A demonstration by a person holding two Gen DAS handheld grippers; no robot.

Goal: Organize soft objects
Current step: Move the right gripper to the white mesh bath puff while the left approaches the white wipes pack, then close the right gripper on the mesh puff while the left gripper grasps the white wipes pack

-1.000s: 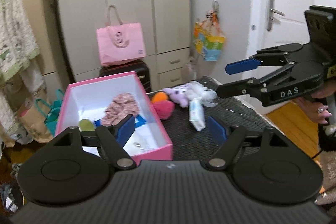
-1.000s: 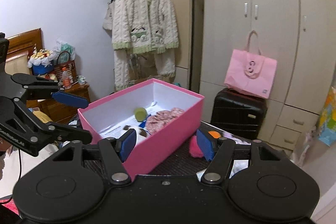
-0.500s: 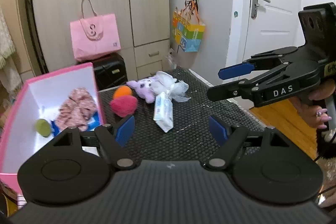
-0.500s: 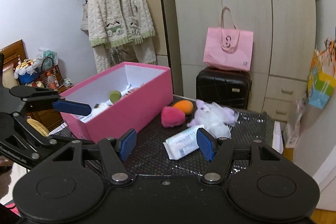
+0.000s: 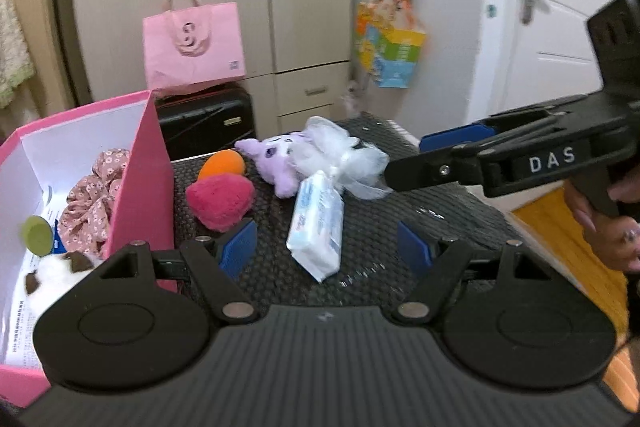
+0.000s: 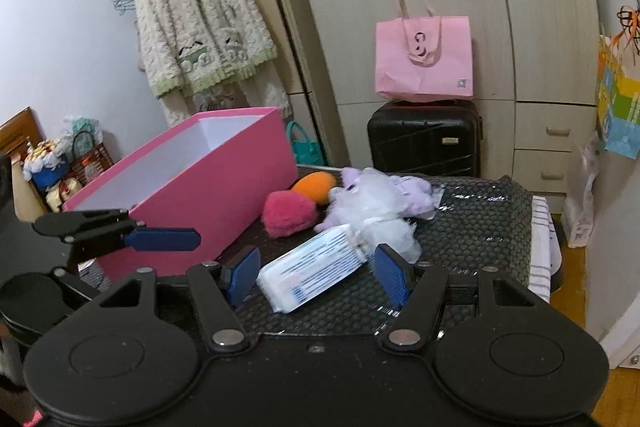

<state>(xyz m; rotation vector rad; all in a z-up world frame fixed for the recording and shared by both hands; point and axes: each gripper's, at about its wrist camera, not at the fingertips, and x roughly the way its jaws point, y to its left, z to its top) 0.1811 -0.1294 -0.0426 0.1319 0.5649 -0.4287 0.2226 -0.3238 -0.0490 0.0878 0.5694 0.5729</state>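
With both the left gripper (image 5: 326, 253) and right gripper (image 6: 316, 273) spread and empty, the tissue pack (image 6: 314, 273), lying at four o'clock of the pink box (image 6: 208, 187), is apparently being approached, closing and boxing being required next.

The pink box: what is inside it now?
Inside the pink box lie a floral scrunchie, a green round thing, a white-and-brown plush and printed paper. Its near wall hides the rest.
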